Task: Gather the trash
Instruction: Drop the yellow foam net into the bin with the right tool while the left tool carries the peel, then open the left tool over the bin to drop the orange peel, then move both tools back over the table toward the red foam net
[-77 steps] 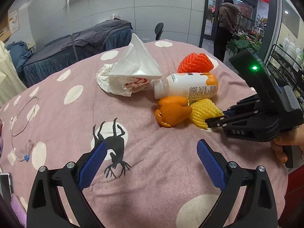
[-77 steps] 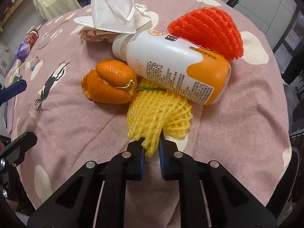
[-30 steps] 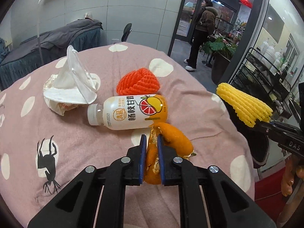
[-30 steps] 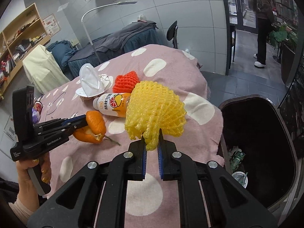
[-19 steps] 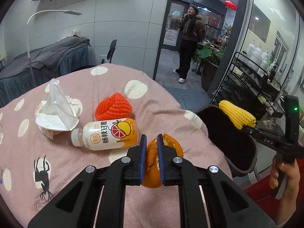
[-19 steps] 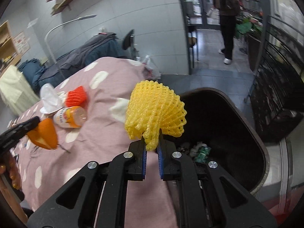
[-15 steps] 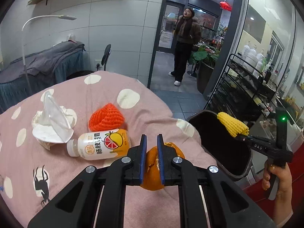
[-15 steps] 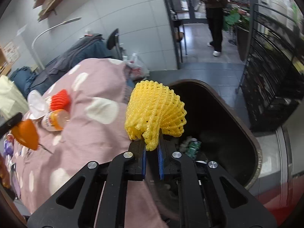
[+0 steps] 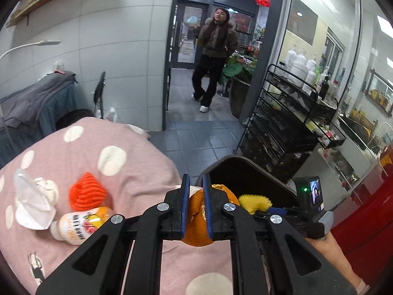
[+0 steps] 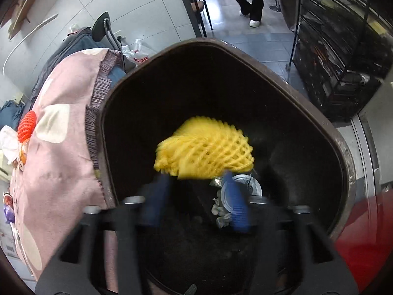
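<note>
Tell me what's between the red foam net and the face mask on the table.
Nothing: in the left wrist view, only bare pink spotted cloth separates the red foam net from the face mask. The juice bottle lies nearer the camera.

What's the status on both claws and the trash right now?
Right claw open above dark brown trash bin, yellow foam fruit net released over it. Left claw shut on orange peel, near bin. Nothing blocking.

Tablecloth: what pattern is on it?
Pink with white dots, best in the left wrist view.
</note>
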Available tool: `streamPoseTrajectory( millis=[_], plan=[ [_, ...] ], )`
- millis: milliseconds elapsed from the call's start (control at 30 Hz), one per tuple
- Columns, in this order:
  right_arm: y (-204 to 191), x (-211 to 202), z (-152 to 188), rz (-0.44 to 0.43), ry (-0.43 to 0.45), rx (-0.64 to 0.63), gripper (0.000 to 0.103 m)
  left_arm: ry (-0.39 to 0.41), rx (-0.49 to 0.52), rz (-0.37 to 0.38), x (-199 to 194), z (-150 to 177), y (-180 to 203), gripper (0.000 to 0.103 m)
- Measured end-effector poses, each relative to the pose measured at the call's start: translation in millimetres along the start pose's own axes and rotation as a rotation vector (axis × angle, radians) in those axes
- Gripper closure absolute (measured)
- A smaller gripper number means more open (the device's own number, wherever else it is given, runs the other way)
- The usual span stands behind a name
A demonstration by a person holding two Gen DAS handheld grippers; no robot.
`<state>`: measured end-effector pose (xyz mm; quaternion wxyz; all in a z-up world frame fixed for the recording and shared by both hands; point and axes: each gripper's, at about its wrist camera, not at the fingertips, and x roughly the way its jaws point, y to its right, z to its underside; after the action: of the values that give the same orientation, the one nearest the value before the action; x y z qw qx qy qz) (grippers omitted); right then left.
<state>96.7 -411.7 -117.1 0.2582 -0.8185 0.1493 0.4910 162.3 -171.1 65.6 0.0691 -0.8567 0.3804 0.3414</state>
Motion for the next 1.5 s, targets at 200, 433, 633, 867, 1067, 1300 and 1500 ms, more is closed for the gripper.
streamPoseTrajectory(
  millis=[200, 433, 633, 867, 1067, 1300, 1500],
  plan=[
    [8.5, -16.9, 11.5, 0.006, 0.031, -0.001, 0.040, -0.097, 0.017, 0.070, 54.6, -4.3, 33.3, 0.092],
    [22.4, -62.3, 28.4, 0.026, 0.100, 0.014, 0.038, -0.233, 0.015, 0.140, 124.9, 2.9, 72.0, 0.092],
    [32.5, -87.2, 42.3, 0.044, 0.120, 0.019, 0.038, -0.366, 0.045, 0.148, 177.6, 22.3, 101.0, 0.092],
    [50.7, -96.3, 49.6, 0.081, 0.124, 0.061, 0.027, -0.524, 0.060, 0.163, 212.3, 48.9, 114.0, 0.080],
    [57.8, -106.3, 52.9, 0.109, 0.153, 0.080, 0.027, -0.454, 0.112, 0.110, 196.0, 43.6, 117.1, 0.035],
    [55.4, -111.9, 47.2, 0.074, 0.216, 0.101, 0.027, -0.280, 0.116, 0.127, 132.6, 28.8, 110.3, 0.025],
    [38.8, -115.4, 40.1, 0.041, 0.251, 0.071, 0.026, -0.146, 0.100, 0.101, 73.9, 26.1, 91.9, 0.017]
  ],
)
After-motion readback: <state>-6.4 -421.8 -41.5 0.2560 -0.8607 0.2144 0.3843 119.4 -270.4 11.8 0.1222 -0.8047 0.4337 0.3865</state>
